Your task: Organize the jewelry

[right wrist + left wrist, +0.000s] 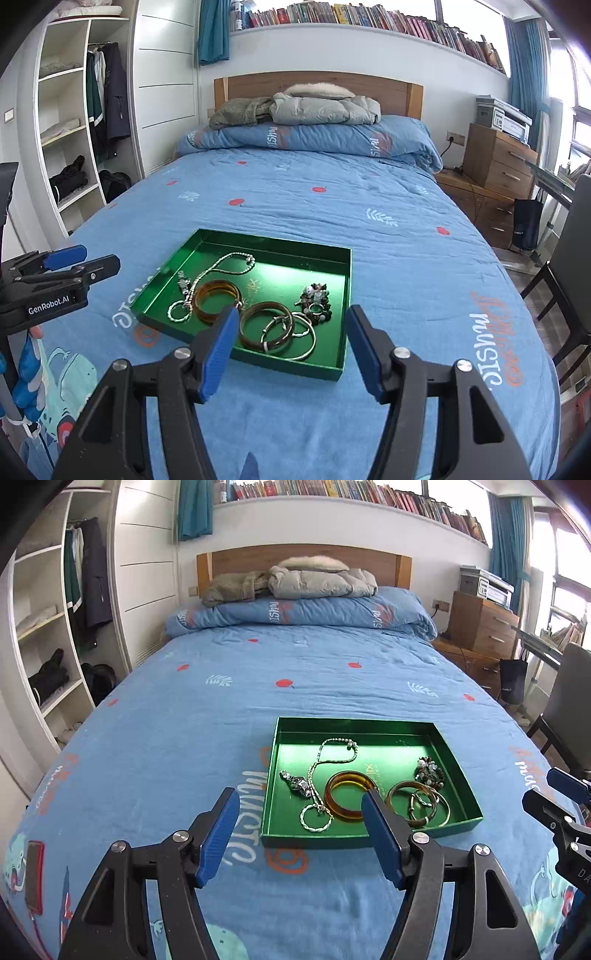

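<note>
Big bed [295, 686] with a blue cover, red dots and white leaves on it. Blue pillow roll [299, 611] at the far end, under a gray puffy coat [321, 579] and a fuzzy brown one [232, 587]. Wooden headboard [240, 557] behind. White shelves [44, 627] with hanging clothes at the left. Long row of books [351, 491] high on the wall. Wooden drawers [484, 624] at the right, with a printer [487, 585] on top. Dark chair [565, 716] by the right edge.

Green tray [458, 775] flat on the cover, near the close end of the bed. All the jewelry inside it.

Left gripper [301, 825] up over the bed, just in front of the tray. Blue fingers [218, 834] spread wide apart, holding nothing. Right gripper [291, 343] beside it, also in front of the tray, blue fingers [364, 350] spread apart, nothing between them. Neither touching the tray.

In the tray, from bigger to smaller: thick amber bangle [347, 799] near the middle. Brown bangle [406, 794] to its right, with thin silver and gold rings [430, 808] lying over it. Silver chain necklace [332, 755] looping from the back toward the front left, ending at a twisted silver ring [314, 819]. Dark beaded bracelet [430, 771] at the right side. Small shiny silver piece [295, 784] at the left, too small to tell more.
</note>
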`<state>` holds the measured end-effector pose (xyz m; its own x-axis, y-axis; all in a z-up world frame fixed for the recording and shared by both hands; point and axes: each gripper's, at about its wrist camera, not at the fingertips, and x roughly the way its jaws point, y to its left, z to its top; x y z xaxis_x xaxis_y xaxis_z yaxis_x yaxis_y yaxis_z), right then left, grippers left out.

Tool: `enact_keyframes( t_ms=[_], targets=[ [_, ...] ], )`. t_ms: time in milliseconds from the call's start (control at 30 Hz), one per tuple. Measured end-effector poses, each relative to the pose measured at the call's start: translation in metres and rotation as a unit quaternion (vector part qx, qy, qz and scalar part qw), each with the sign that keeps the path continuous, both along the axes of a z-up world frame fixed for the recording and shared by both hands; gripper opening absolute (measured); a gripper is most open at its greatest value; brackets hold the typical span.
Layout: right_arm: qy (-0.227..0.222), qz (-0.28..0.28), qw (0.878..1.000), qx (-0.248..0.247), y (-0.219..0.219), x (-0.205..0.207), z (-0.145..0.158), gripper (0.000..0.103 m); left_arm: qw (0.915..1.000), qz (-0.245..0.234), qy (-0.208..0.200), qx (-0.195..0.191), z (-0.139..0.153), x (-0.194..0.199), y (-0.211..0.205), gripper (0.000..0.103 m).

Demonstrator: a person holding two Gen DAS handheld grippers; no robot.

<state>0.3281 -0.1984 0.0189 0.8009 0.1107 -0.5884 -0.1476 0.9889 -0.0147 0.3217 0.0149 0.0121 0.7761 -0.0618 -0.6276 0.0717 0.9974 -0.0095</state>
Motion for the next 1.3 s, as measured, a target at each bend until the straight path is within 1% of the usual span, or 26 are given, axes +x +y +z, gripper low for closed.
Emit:
enact_keyframes(
  t_ms=[200, 267, 300, 400, 500, 567, 667, 767, 1000, 1133, 1300],
  targets=[
    [-0.02, 0.002, 1.0, 0.004, 0.005, -0.07, 0.017, 0.063, 0.9992, 0.01, -0.025, 0.03, 0.015, -0.073, 0.004, 0.08],
    [-0.025, 0.0, 1.0, 0.008, 0.005, -0.094, 0.021, 0.069, 0.9984, 0.018, -0.034, 0.042, 0.016, -0.097, 0.004, 0.083],
    [-0.026, -0.001, 1.0, 0.012, 0.003, -0.105, 0.023, 0.075, 0.9981, 0.023, -0.037, 0.045, 0.017, -0.108, 0.005, 0.085],
    [-0.032, -0.009, 0.999, 0.017, -0.001, -0.137, 0.029, 0.077, 0.9978, 0.03, -0.041, 0.042, 0.02, -0.143, 0.011, 0.086],
    [-0.037, -0.012, 0.999, 0.017, -0.002, -0.167, 0.035, 0.084, 0.9976, 0.032, -0.045, 0.041, 0.025, -0.175, 0.014, 0.09],
    [-0.044, -0.013, 0.999, 0.018, -0.001, -0.189, 0.04, 0.089, 0.9966, 0.04, -0.052, 0.049, 0.028, -0.194, 0.016, 0.093],
    [-0.053, -0.009, 0.998, 0.025, 0.0, -0.218, 0.046, 0.091, 0.9957, 0.048, -0.062, 0.049, 0.031, -0.222, 0.021, 0.094],
    [-0.063, -0.005, 0.998, 0.023, 0.004, -0.243, 0.05, 0.094, 0.995, 0.055, -0.069, 0.048, 0.036, -0.247, 0.022, 0.095],
    [-0.086, -0.003, 0.996, 0.018, 0.011, -0.289, 0.055, 0.095, 0.9934, 0.045, -0.097, 0.043, 0.049, -0.297, 0.019, 0.099],
    [-0.094, -0.007, 0.995, 0.018, 0.009, -0.305, 0.058, 0.095, 0.9931, 0.036, -0.104, 0.041, 0.053, -0.313, 0.014, 0.1],
    [-0.104, -0.018, 0.994, 0.015, 0.003, -0.321, 0.06, 0.095, 0.9935, 0.029, -0.105, 0.033, 0.054, -0.323, 0.01, 0.1]
  ],
)
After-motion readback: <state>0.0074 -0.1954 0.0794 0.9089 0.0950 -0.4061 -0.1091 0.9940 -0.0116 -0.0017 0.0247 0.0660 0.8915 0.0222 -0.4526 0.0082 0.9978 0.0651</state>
